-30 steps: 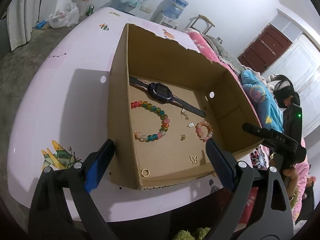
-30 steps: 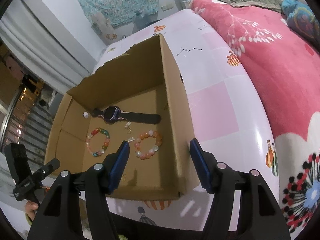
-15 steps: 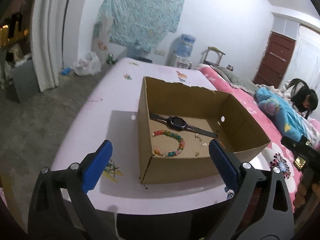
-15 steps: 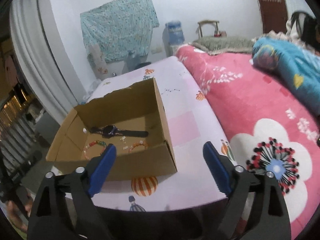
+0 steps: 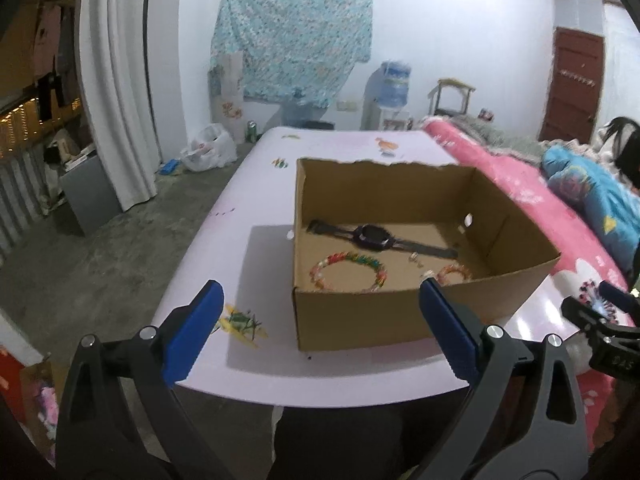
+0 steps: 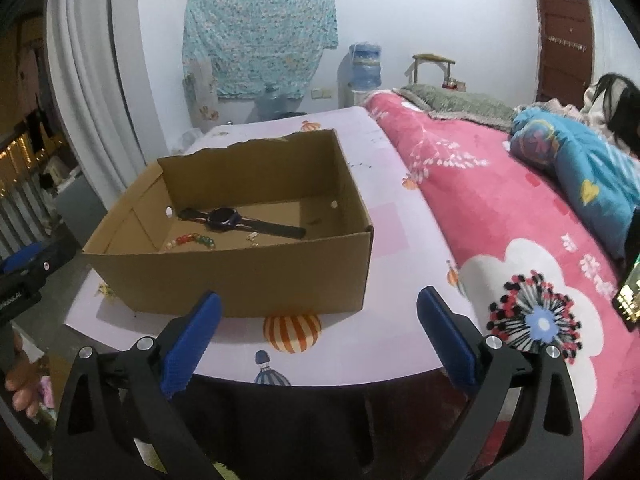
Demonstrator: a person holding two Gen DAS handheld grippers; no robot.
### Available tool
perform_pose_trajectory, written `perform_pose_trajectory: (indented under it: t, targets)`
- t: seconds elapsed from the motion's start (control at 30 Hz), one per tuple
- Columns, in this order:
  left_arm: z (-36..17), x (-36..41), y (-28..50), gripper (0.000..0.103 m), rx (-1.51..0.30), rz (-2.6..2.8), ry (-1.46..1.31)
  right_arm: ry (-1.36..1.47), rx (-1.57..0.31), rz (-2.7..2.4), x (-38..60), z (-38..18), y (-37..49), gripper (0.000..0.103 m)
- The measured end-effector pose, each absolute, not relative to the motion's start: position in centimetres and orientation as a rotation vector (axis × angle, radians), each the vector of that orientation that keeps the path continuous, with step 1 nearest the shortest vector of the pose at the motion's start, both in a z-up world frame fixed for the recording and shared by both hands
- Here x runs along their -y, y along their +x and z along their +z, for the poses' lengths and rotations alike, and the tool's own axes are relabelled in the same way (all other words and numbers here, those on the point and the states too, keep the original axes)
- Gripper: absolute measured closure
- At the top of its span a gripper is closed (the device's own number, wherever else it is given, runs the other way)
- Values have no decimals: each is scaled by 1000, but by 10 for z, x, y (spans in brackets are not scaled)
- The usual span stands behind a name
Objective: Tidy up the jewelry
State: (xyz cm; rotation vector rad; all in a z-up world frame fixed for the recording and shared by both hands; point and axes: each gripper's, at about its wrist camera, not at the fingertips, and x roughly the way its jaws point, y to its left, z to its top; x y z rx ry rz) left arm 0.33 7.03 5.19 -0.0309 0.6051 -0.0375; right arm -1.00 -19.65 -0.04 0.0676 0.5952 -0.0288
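A: Where's the jewelry sitting?

B: All inside the open cardboard box (image 5: 360,316) on the pink table (image 5: 256,208). A black smartwatch (image 5: 374,236) lies flat across the floor toward the far wall. At about seven o'clock from it is the multicoloured bead bracelet (image 5: 348,270), and at about four o'clock a smaller orange-pink bead bracelet (image 5: 454,272), partly hidden by the near wall. Between them are tiny trinkets (image 5: 416,258), too blurred to name.

A: And the tools?

B: The left gripper (image 5: 316,316) is released, blue pads spread wide with nothing between them, near the table's front edge. The right gripper (image 6: 318,322) is still spreading its jaws, also empty, off the box's near right corner. The pink floral blanket (image 6: 520,240) lies at three o'clock of the box.
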Motion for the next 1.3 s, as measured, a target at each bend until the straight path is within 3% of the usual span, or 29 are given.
perform_pose_trajectory:
  t: [1.3]
  targets:
    - [27, -31, 22, 8, -798, 52, 12, 53, -736, -48, 193, -13, 21, 7]
